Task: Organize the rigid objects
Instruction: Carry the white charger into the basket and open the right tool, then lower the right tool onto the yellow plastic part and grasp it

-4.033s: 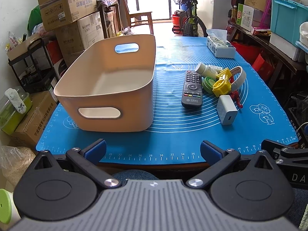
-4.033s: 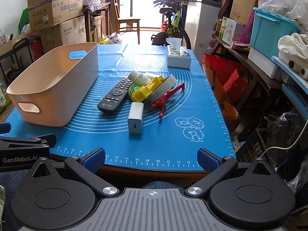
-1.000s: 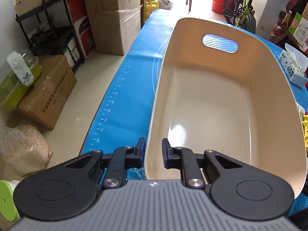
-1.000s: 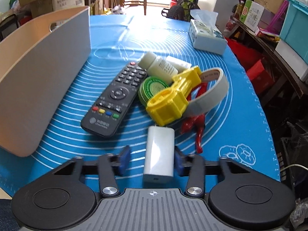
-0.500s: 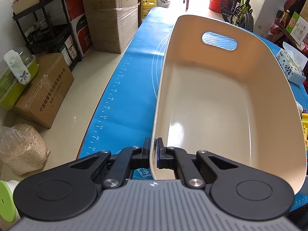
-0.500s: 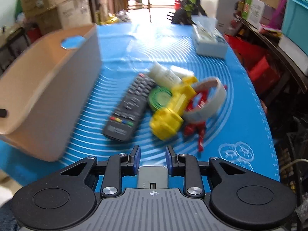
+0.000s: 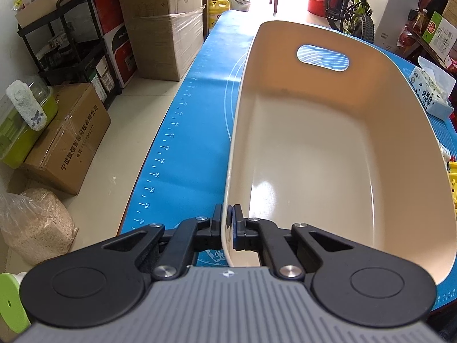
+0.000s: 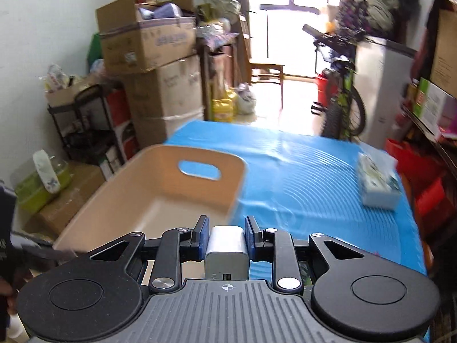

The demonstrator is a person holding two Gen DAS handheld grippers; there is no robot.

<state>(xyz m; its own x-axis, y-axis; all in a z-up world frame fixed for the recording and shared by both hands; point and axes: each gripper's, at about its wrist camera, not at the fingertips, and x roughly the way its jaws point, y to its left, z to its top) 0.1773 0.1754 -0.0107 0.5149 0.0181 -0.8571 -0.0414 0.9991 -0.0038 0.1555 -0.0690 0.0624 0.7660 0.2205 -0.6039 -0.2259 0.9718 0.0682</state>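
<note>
White charger (image 8: 227,245) now aloft between right gripper (image 8: 227,235) pads, above beige bin (image 8: 160,183).

Blue mat (image 8: 314,171) under bin (image 7: 314,143), tissue box (image 8: 377,185)

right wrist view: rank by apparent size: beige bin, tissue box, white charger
1. beige bin, by far the largest.
2. tissue box and white charger look alike; the charger sits right at the camera in the right gripper, so no ranking.
</note>
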